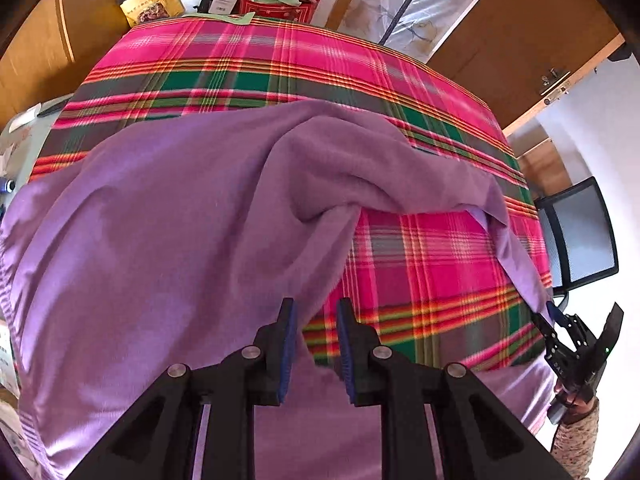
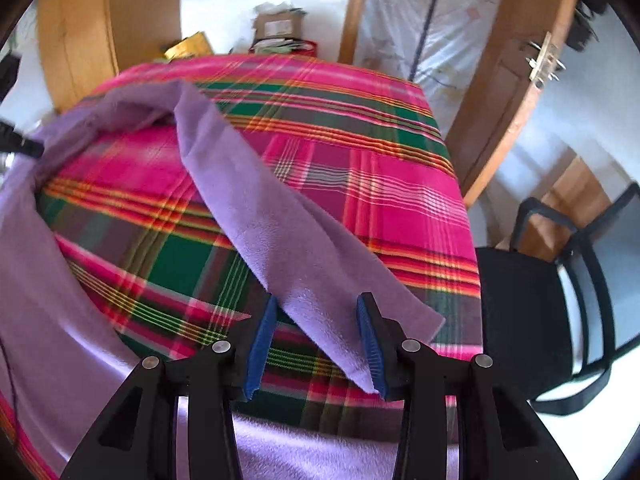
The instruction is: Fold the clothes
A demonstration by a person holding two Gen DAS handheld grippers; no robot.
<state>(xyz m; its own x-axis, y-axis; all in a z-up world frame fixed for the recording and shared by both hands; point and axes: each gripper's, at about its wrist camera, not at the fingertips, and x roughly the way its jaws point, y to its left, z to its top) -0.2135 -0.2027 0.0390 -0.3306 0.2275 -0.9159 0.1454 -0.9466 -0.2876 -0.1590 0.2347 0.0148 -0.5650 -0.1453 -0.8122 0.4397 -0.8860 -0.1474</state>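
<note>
A purple fleece garment lies spread over the left and near part of a table covered with a pink, green and red plaid cloth. My left gripper is open just above the garment's edge, with nothing pinched between its blue pads. One long purple sleeve runs diagonally across the plaid cloth. Its end lies between the wide-apart fingers of my open right gripper, and the pads do not press on it. In the left wrist view the right gripper sits at the sleeve's tip near the table's right edge.
A black mesh chair stands close to the table's right side, also seen as the chair. Boxes and a red bag crowd the far edge. A wooden door is behind. A patterned sleeve holds the right gripper.
</note>
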